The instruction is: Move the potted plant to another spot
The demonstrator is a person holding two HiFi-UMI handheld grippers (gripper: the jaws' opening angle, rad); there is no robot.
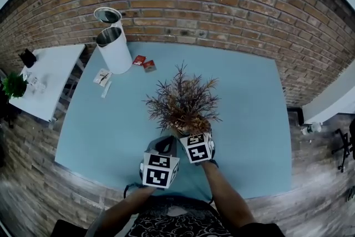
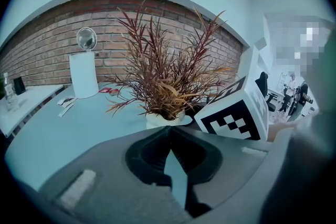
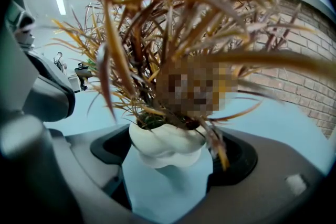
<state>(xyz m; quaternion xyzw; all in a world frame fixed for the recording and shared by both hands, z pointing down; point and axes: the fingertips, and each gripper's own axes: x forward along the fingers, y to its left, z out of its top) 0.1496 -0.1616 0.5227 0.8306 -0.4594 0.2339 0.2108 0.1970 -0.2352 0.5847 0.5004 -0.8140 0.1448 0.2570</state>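
1. head view: the potted plant (image 1: 183, 102) stands on the blue table (image 1: 249, 119), straight ahead of both grippers. the right gripper (image 1: 187, 133) reaches in at the plant's base, its marker cube just under the leaves. the left gripper (image 1: 166, 145) sits beside it on its left, a little further back from the plant. far beyond the grippers, to the left, a white bin (image 1: 115, 50) stands near the brick wall (image 1: 222, 3).

2. left gripper view: the left gripper (image 2: 168, 131) has its tips pressed together with nothing between them; only a wedge of table (image 2: 79, 128) shows behind the tips. the potted plant (image 2: 168, 81) stands just ahead of the tips, apart from them. the right gripper's cube (image 2: 233, 113) is just to the right. the white bin (image 2: 84, 75) is well ahead to the left.

3. right gripper view: the right gripper (image 3: 170, 152) is spread to the pot's width, its dark pads close against either side of the white pot (image 3: 168, 139), pinching it. the leaves fan out overhead. the left gripper (image 3: 47, 97) shows to the left.
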